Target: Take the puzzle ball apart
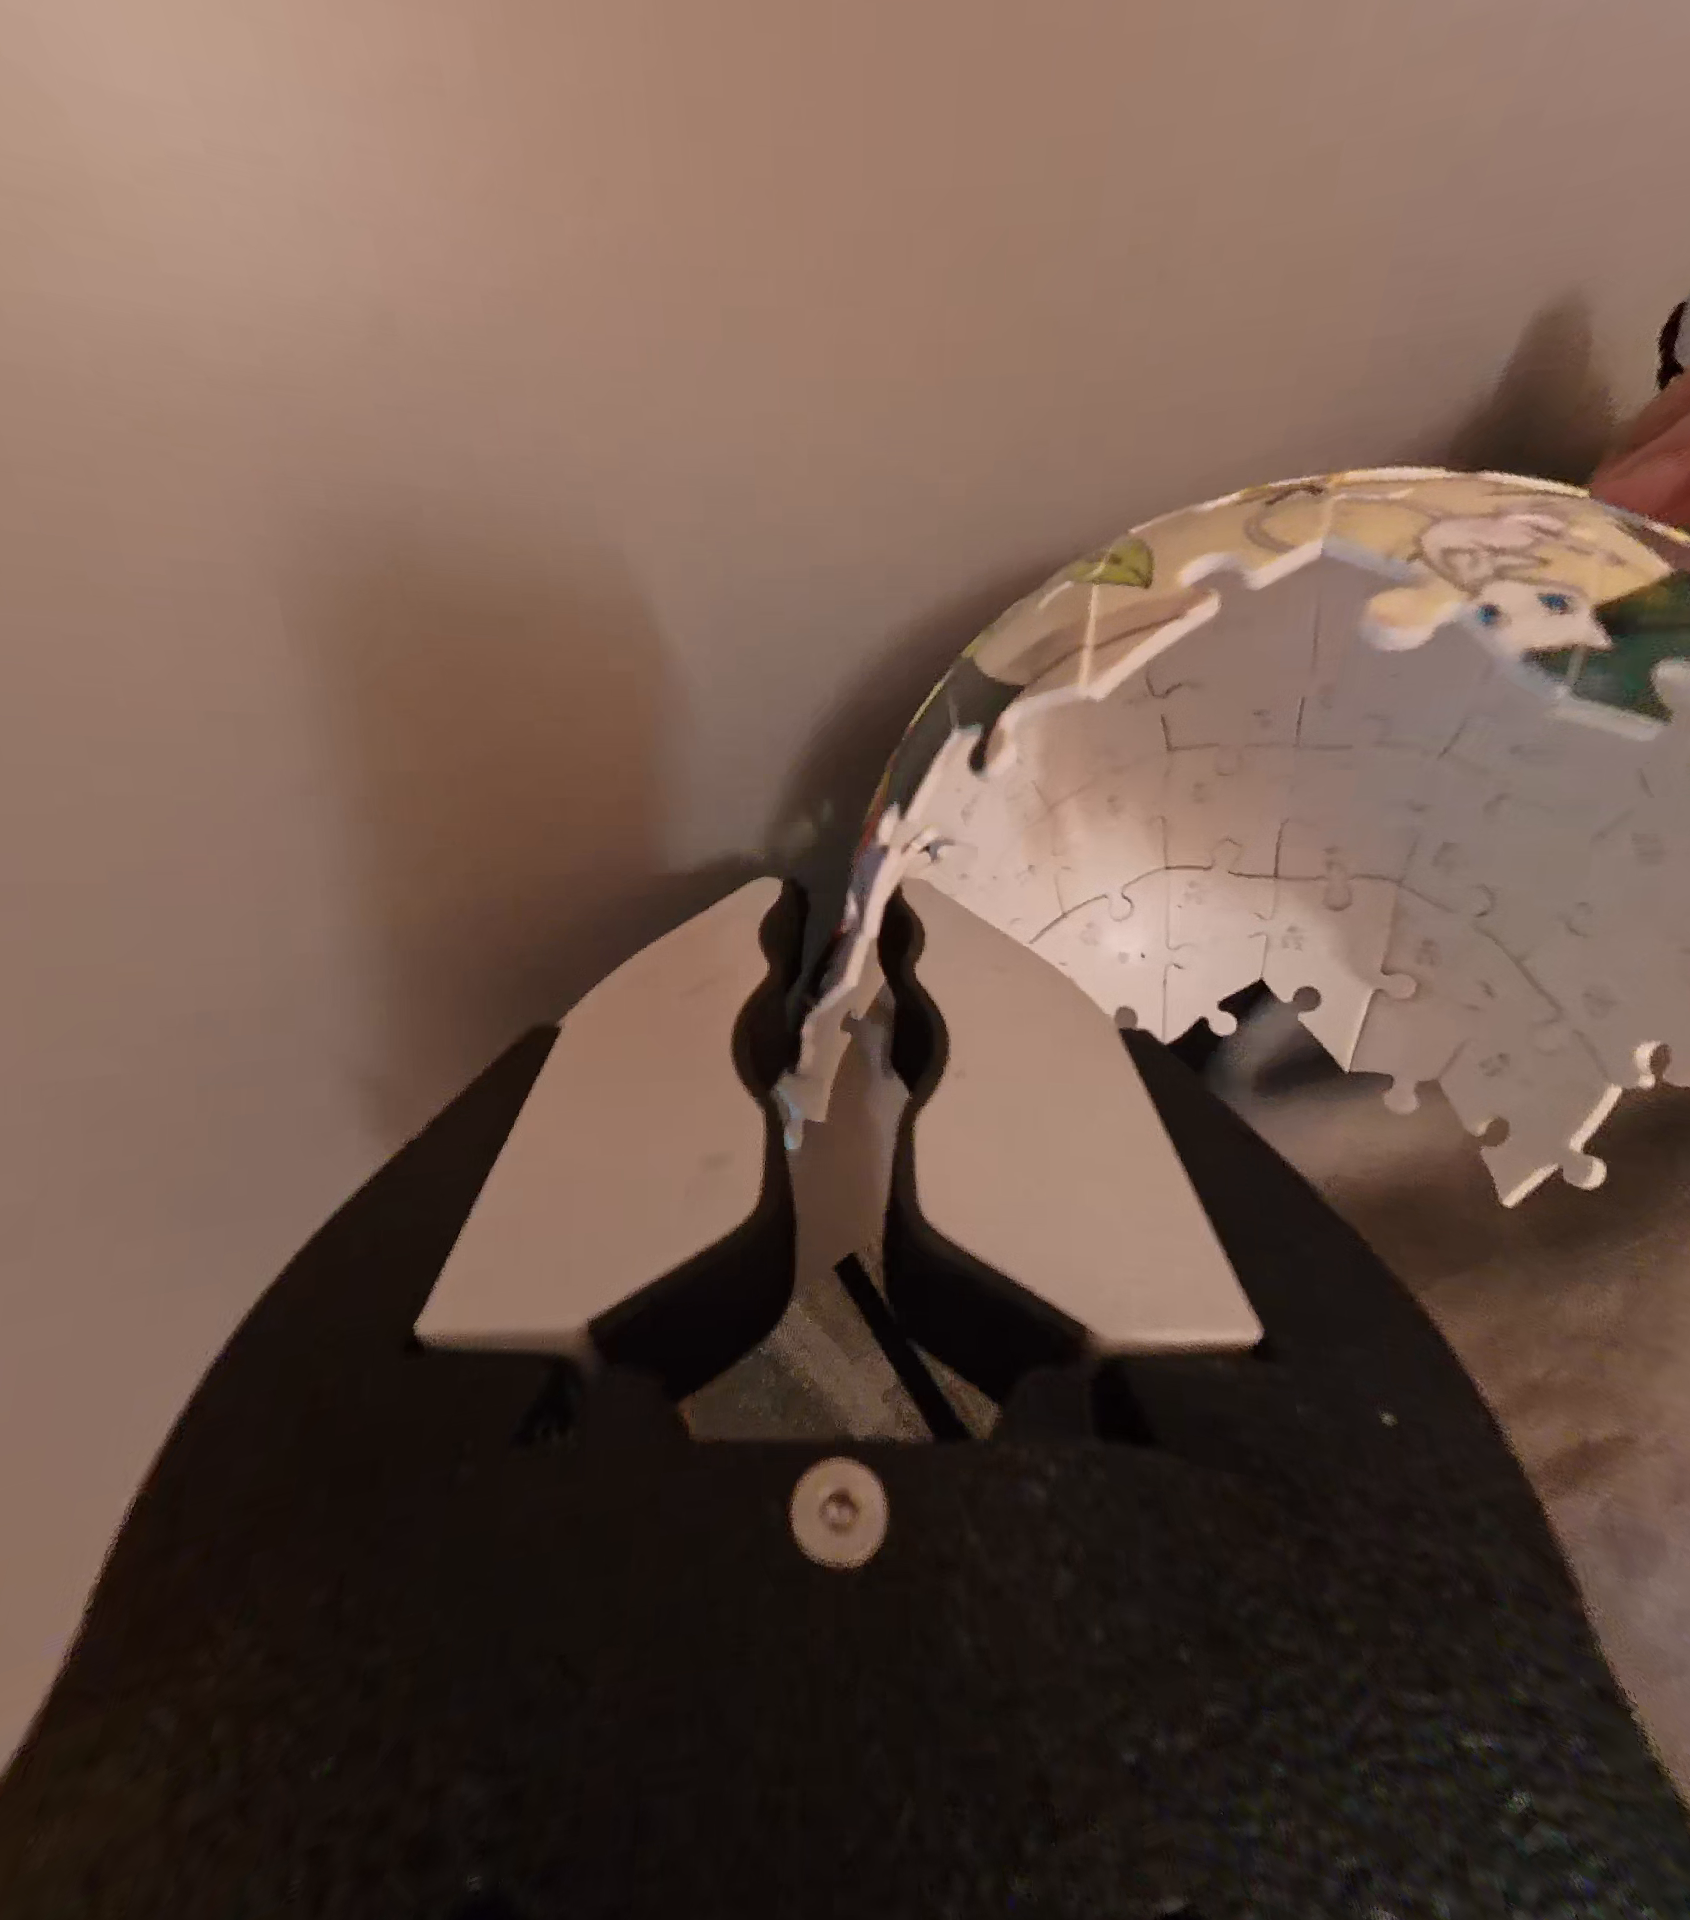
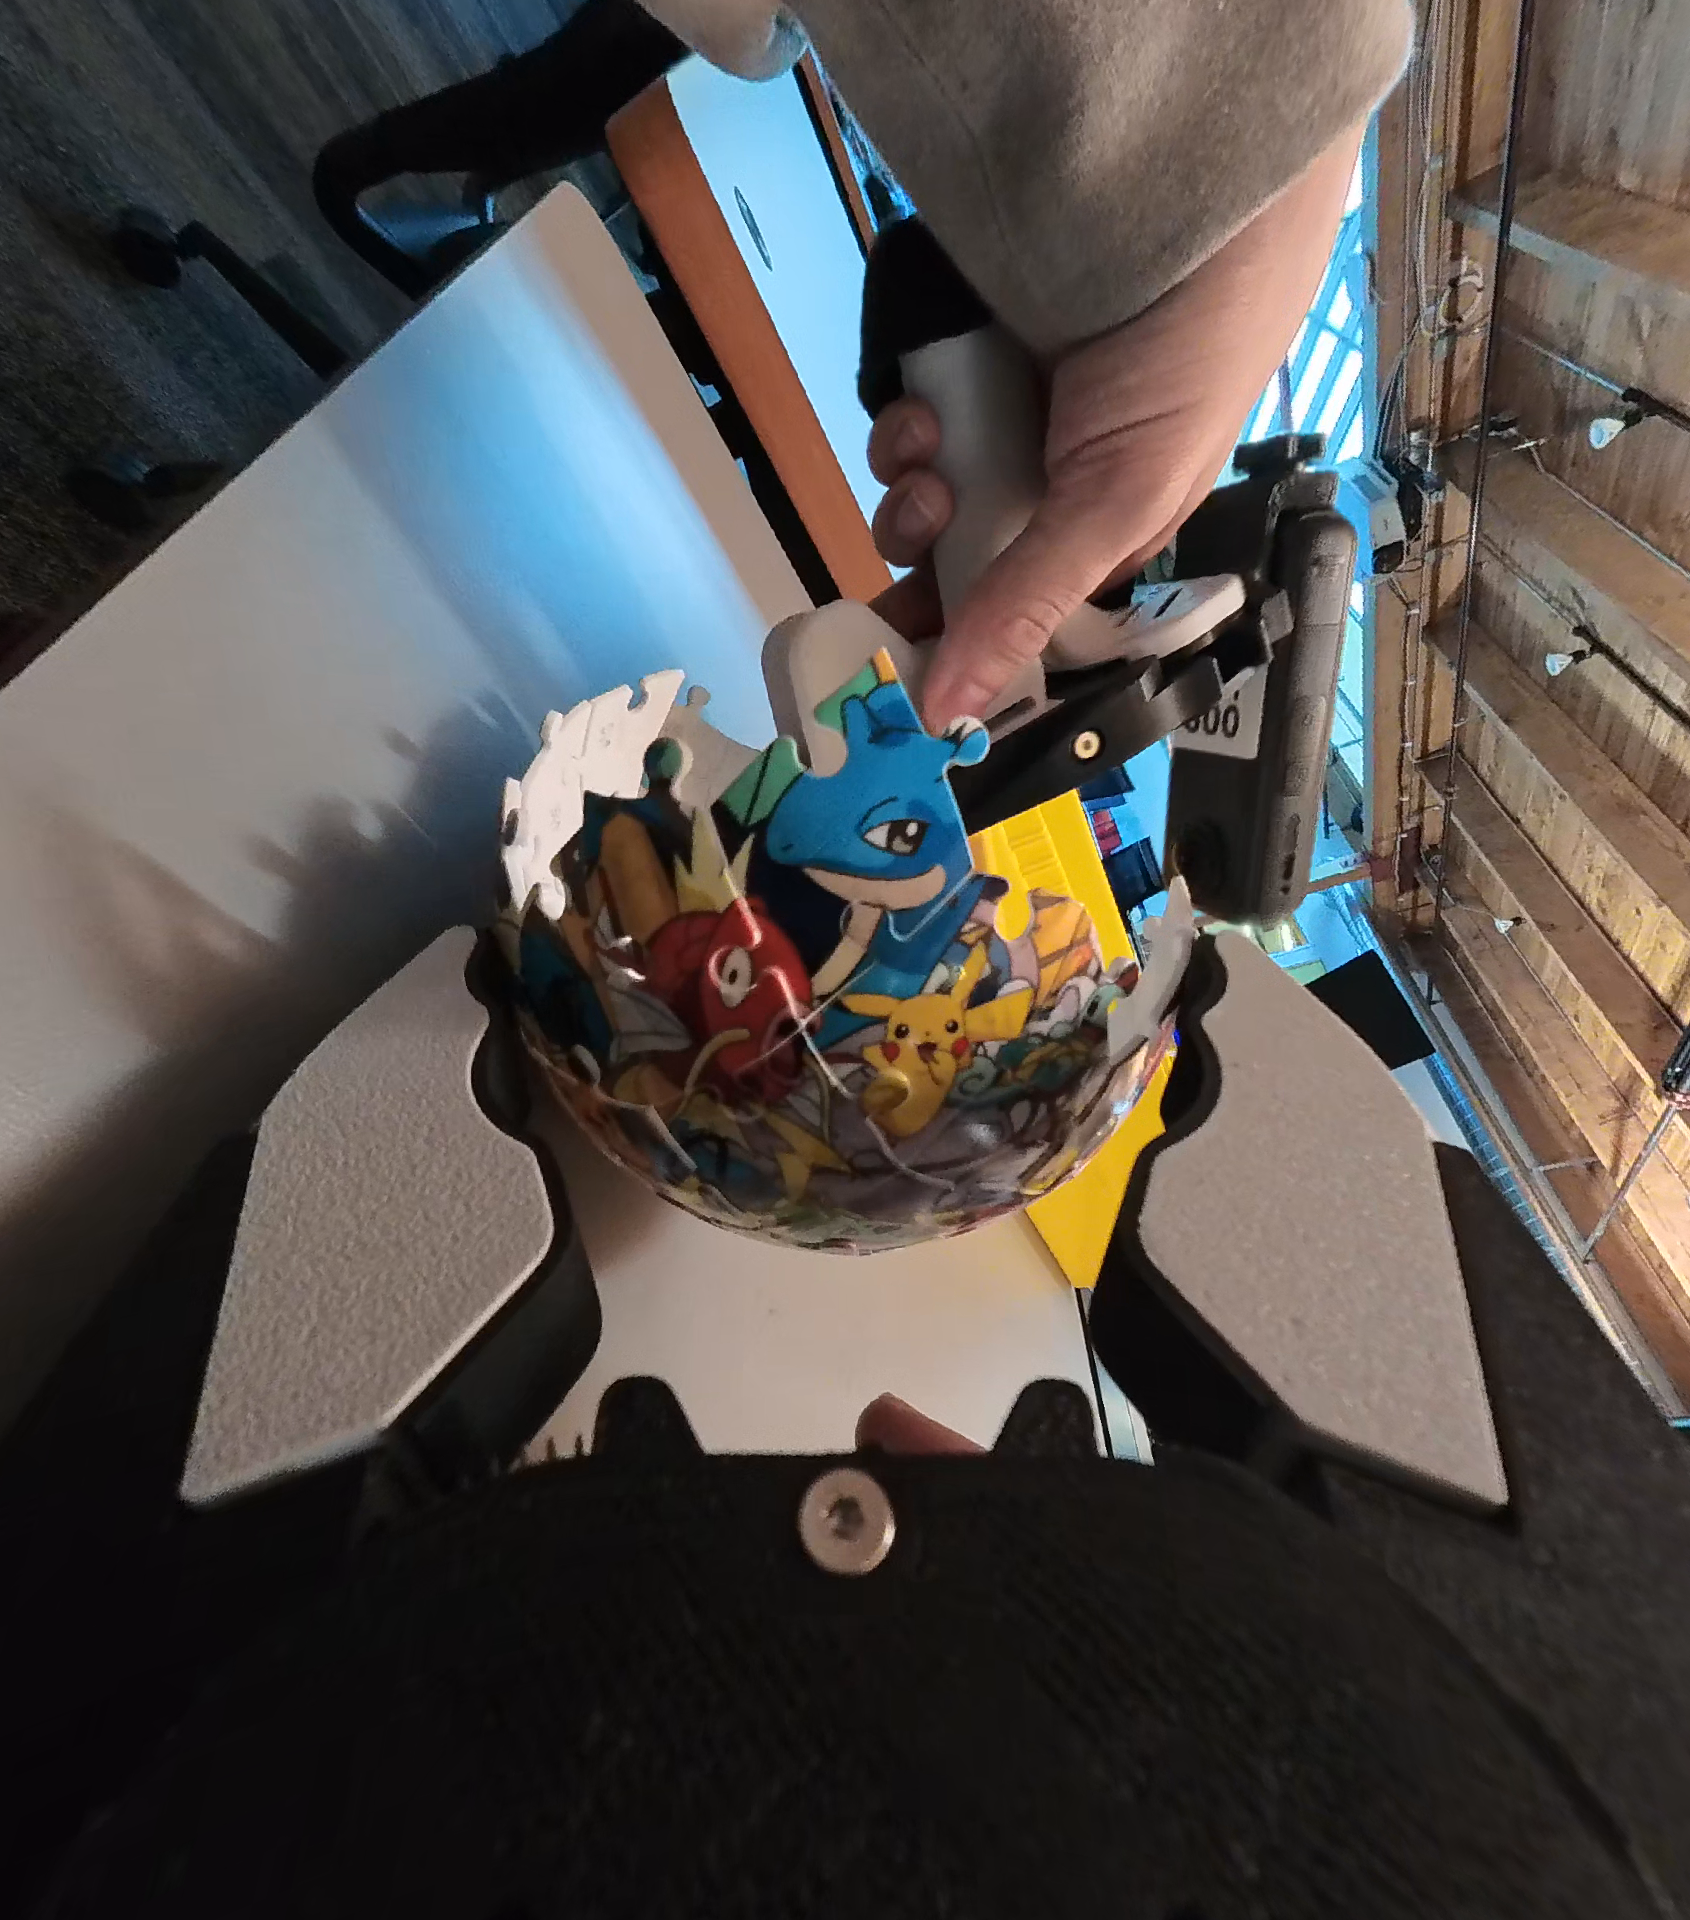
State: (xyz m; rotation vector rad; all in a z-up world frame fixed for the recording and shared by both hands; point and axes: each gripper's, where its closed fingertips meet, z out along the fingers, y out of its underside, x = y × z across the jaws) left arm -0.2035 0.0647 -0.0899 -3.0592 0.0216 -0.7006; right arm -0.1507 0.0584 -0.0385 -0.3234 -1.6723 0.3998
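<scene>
My left claw [image 1: 841, 997] is closed on the jagged rim of the puzzle ball [image 1: 1340, 831], and only its camera shows the shell's white, hollow inside, with the grey bench [image 1: 1443, 1351] below. My right claw [image 2: 836, 1029] cradles the ball [image 2: 820, 1039] between its spread fingers, touching both flanks; its view alone shows the printed cartoon outside, my hand [image 2: 1059, 468] on the left claw's handle at the far rim, and the white bench [image 2: 301, 675] beyond

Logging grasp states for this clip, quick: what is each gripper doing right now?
Left gripper: closed on the jagged rim of the puzzle ball.
Right gripper: closed around the ball's outside, cradling the shell.
</scene>
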